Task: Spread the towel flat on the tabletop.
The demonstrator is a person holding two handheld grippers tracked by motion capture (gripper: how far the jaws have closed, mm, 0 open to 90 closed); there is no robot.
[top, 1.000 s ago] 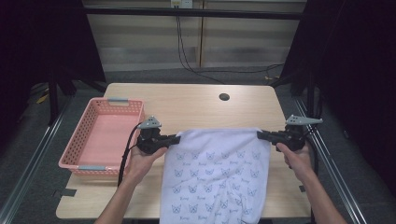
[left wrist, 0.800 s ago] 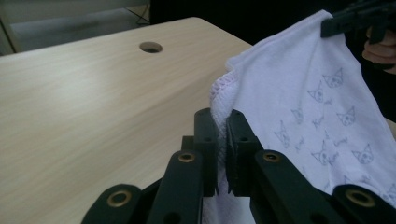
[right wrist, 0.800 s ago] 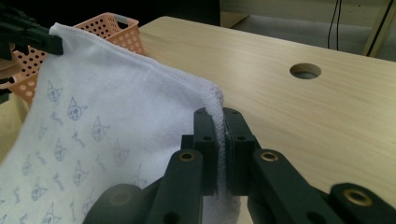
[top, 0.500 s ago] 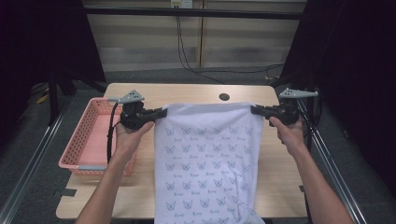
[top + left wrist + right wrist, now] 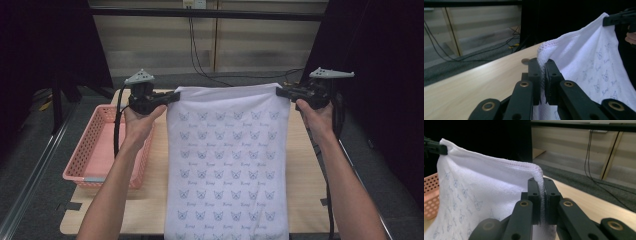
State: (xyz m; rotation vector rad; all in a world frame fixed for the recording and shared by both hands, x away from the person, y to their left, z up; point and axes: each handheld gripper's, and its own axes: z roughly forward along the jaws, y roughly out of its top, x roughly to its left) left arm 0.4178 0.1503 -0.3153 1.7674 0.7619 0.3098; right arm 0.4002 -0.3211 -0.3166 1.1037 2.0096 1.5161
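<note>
A white towel (image 5: 227,160) printed with small blue cat faces hangs stretched between my two grippers above the wooden table (image 5: 305,175). My left gripper (image 5: 172,96) is shut on its top left corner, and my right gripper (image 5: 280,91) is shut on its top right corner. In the left gripper view the towel (image 5: 584,62) is pinched between my own jaws (image 5: 543,68), with the other gripper (image 5: 619,20) holding the far corner. In the right gripper view the hemmed corner of the towel (image 5: 486,185) sits clamped in my jaws (image 5: 542,187). The towel's lower end runs out of the high view at the bottom.
A pink perforated basket (image 5: 100,150) stands on the table's left side, under my left forearm. A small dark round spot (image 5: 525,61) marks the tabletop near its far edge. Black frame posts and cables stand behind the table.
Both grippers have risen and moved toward the far side of the table, lifting the towel from lying on the table to hanging taut and spread between them.
</note>
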